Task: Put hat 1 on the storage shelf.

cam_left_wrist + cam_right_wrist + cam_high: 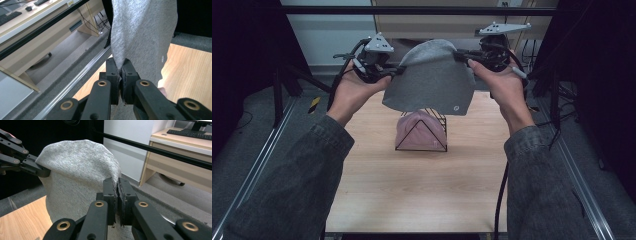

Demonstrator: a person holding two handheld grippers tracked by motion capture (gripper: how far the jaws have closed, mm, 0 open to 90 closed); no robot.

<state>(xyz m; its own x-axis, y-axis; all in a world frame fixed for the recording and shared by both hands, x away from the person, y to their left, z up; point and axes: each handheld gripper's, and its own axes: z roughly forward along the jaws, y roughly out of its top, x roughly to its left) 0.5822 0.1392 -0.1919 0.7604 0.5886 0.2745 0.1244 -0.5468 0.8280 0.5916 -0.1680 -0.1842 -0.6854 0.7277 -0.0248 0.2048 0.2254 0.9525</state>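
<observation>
1. Fabric hangs between the two tools: a soft grey knit beanie (432, 82) is held up in the air above the pale wooden table (412, 195), over a black wire rack (422, 132).
2. The left gripper (393, 72) has its jaws pressed together on the hat's edge; its own view shows cloth squeezed in the seam between them.
3. The right gripper (462, 56) pinches the opposite edge the same way, so the hat is spread flat rather than bunched.
4. A pink folded knit item (419, 131) already sits in the rack, slotted upright.
5. Judging by this, the grey hat is held high and taut to be lowered cleanly beside the pink one.
</observation>
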